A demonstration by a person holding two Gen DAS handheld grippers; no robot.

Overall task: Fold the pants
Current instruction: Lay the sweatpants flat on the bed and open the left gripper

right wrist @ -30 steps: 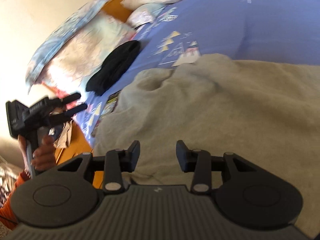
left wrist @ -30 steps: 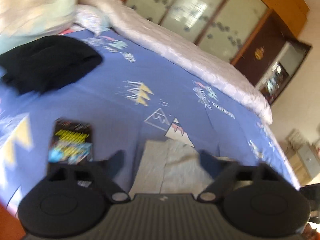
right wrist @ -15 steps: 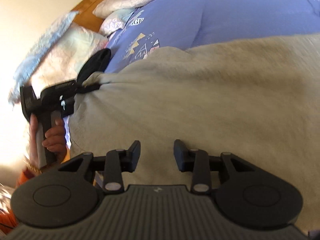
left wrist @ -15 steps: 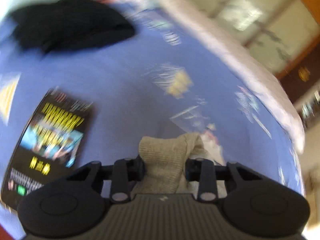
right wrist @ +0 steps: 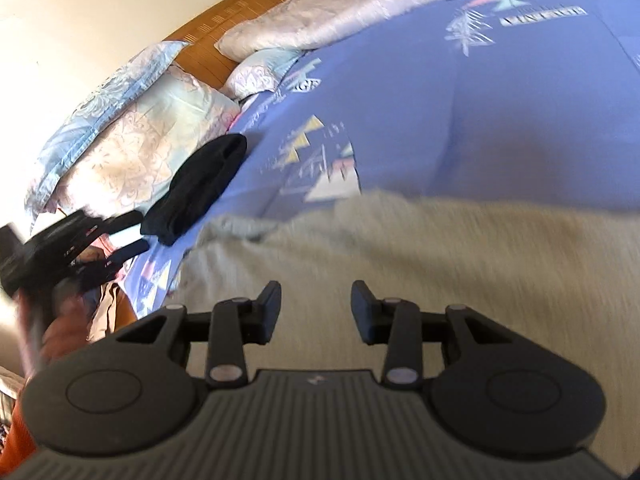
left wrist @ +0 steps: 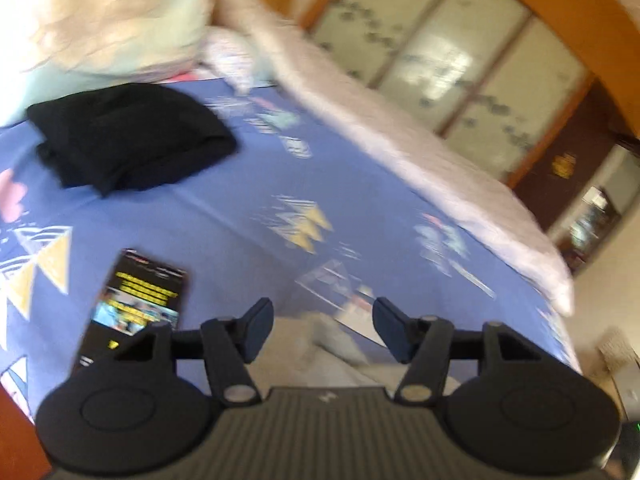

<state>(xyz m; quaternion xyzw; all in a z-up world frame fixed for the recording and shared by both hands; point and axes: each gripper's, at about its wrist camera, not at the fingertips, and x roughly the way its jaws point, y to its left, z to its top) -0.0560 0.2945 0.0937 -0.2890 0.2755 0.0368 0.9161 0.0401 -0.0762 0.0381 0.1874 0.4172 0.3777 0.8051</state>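
Observation:
The beige pants (right wrist: 440,272) lie spread over the blue patterned bedsheet (right wrist: 400,120). My right gripper (right wrist: 316,304) hovers over them, its jaws opening slightly with no cloth between the pads. In the left wrist view only a corner of the pants (left wrist: 304,356) shows, below and behind the fingertips. My left gripper (left wrist: 324,332) is above that corner, its jaws opening and nothing pinched in them. The right wrist view also catches the left gripper (right wrist: 134,232), blurred, off the pants' left edge and held in a hand.
A folded black garment (left wrist: 128,136) rests near the pillows (right wrist: 132,140). A black printed packet (left wrist: 136,304) lies on the sheet left of my left gripper. A pale quilt (left wrist: 400,144) runs along the bed's far side, with a wardrobe (left wrist: 460,60) behind it.
Half a second ago my left gripper was shut on the pants' corner. It has now let go, spread its jaws and pulled back upward. The pants' left edge has dropped flat.

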